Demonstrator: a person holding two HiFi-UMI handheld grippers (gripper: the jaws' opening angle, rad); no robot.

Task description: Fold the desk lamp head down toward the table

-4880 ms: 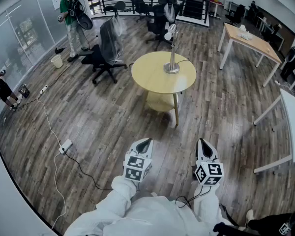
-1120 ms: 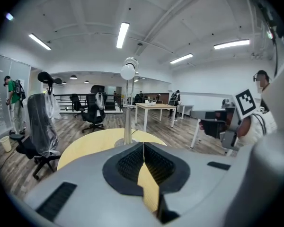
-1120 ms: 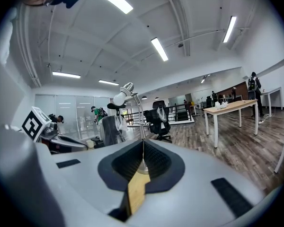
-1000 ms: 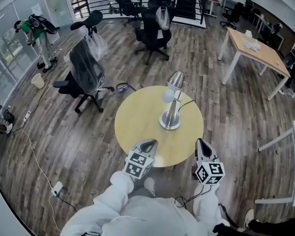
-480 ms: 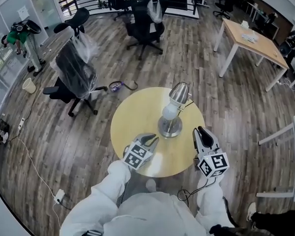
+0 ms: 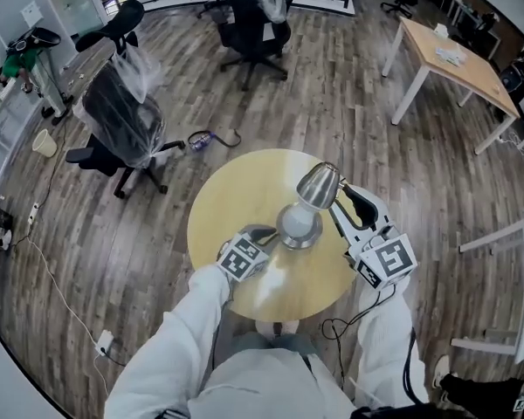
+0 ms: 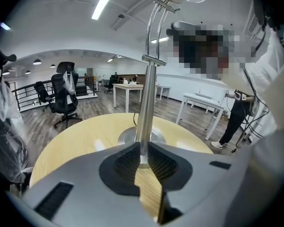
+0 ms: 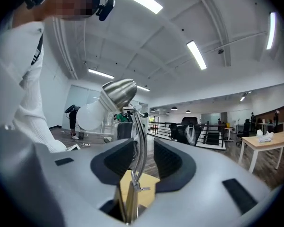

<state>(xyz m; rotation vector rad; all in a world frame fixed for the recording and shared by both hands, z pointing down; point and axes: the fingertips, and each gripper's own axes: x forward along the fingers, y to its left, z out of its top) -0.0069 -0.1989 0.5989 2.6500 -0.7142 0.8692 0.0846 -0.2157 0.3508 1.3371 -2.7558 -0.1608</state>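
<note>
over the near half of the round table (image 6: 231, 201), the two grippers sit on either side of the desk lamp (image 6: 307, 206), white sleeves (image 6: 179, 339) reaching in from below.

left gripper (image 7: 142, 148): jaws a narrow slit apart, nothing pinched. tips are low over the tabletop just beside the rim of the lamp base (image 7: 130, 135), with the upright pole (image 7: 146, 93) showing through the slit, beyond the pads.

right gripper (image 8: 143, 144): jaws have just been opening and stand wide — the thin curved neck (image 8: 142, 124) runs up between the pads, touching neither as far as shows. gripper held about level, up by the lamp head (image 6: 319, 184).

lamp stands near the table's middle, base flat on the wood. head is at the top of the neck, not folded down, shade tilted with the white bulb (image 8: 89, 115) facing out and a little downward.

further out — dark plank floor (image 6: 375, 138), a plastic-wrapped office chair (image 6: 122, 116) to the left, a second black chair (image 6: 253, 16) behind it, a rectangular wooden desk (image 6: 454, 59) at upper right. at the far left edge, a person in a green top (image 6: 22, 59), a pale bin (image 6: 44, 142) nearby on the floor.
</note>
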